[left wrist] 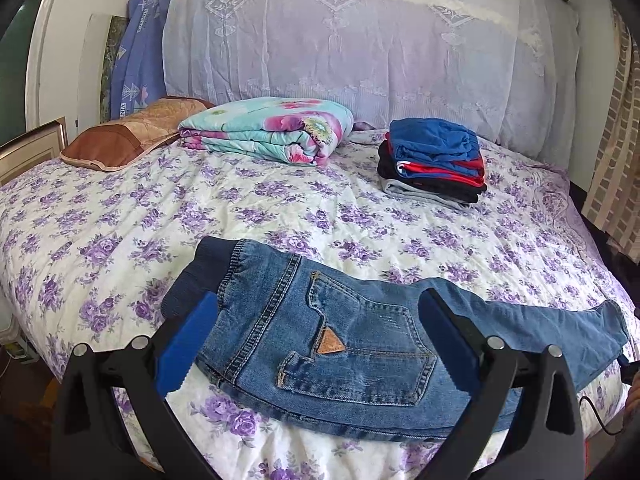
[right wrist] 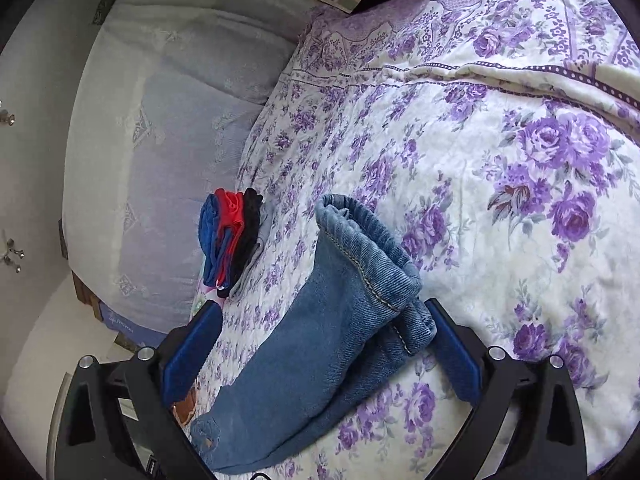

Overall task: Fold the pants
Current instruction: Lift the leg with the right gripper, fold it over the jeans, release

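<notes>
Small blue jeans lie flat on the floral bedspread, back pocket up, waistband to the left, legs running right. My left gripper hovers open over the seat of the jeans, blue pads on either side of the pocket area. In the right wrist view the leg ends of the jeans lie with their hems bunched. My right gripper is open around the cuffs, its right pad close beside a hem. Nothing is pinched in either gripper.
A stack of folded clothes, blue on top, sits at the back right of the bed. A folded floral quilt and a brown pillow lie at the back left. A lace-covered headboard stands behind. The bed's right edge is near.
</notes>
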The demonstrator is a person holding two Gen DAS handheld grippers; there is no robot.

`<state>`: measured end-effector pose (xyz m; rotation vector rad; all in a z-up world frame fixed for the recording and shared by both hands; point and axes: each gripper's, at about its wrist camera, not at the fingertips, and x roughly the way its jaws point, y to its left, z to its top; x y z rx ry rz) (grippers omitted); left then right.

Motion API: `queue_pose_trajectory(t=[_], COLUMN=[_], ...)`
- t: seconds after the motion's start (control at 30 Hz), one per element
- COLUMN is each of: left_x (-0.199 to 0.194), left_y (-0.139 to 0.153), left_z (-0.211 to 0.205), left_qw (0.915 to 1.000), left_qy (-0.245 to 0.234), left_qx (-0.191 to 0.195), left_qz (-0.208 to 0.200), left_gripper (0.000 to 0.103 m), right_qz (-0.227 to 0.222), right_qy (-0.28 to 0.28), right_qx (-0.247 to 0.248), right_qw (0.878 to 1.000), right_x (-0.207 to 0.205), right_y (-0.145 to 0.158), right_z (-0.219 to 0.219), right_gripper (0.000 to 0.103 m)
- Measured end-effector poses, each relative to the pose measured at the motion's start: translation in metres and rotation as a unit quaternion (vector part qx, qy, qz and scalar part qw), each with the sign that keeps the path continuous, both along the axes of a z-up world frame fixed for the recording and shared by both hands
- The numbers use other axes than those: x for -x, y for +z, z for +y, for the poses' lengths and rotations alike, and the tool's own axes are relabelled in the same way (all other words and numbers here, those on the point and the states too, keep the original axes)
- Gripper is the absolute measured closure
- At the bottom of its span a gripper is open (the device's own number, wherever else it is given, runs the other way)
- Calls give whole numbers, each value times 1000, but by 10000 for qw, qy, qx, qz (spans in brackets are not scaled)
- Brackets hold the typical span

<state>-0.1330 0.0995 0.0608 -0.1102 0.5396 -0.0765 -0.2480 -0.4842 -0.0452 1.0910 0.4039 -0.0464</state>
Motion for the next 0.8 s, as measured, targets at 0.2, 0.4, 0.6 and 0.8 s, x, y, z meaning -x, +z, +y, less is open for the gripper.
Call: queue_pose_trajectory(t=[0.2, 0.4, 0.6, 0.8], left_x=[0, -1, -2, -1], left_y=[1, 2, 4, 5], left_z=[-1, 1, 8, 15], left_qw=[10000, 9999, 9997, 9996], left_qy=[-23, 11, 61, 135], left_qx=[73, 101, 225, 261], left_qz=[54, 53, 61, 54], left_gripper=[5, 5, 5, 5], right_qz=[373, 665, 342, 136], right_qy=[313, 248, 285, 76], right_qx=[114, 206, -563, 255], right_qw=[9987, 9973, 9974, 9996], right_x=[-9, -14, -14, -6], right_y=[3, 5, -30, -13], right_z=[3, 6, -2, 13], right_gripper=[3, 57, 88, 90])
